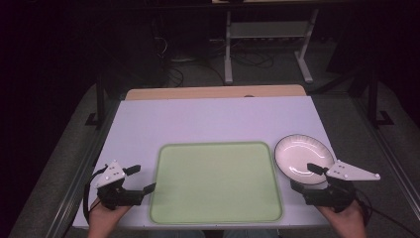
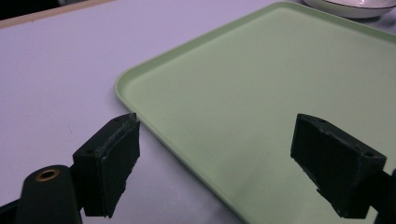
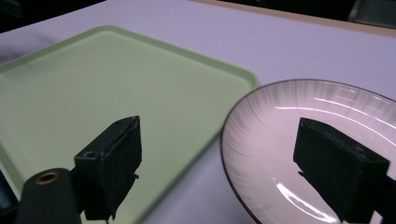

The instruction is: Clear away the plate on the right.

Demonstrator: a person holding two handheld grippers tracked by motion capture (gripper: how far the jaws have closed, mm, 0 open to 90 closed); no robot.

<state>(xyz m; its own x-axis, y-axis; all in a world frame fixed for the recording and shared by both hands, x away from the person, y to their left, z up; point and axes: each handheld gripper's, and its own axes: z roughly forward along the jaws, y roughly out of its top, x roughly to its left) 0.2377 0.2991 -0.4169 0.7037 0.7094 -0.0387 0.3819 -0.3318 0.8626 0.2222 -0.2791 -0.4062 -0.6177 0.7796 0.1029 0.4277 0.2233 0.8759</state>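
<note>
Green tray (image 1: 216,183) at table centre, long axis running 9 to 3 o'clock | white plate (image 1: 303,158) at tray's 2 o'clock, just beside it | left gripper (image 1: 140,179) at 9 o'clock, jaws apart, straddling the tray's edge | right gripper (image 1: 303,175) at 3 o'clock, jaws apart, over plate rim.

A dim room — grey floor (image 1: 277,69) strewn with cables (image 1: 173,74), a white-legged stand (image 1: 267,39) beyond the pale surface (image 1: 213,119), its far edge wooden.
</note>
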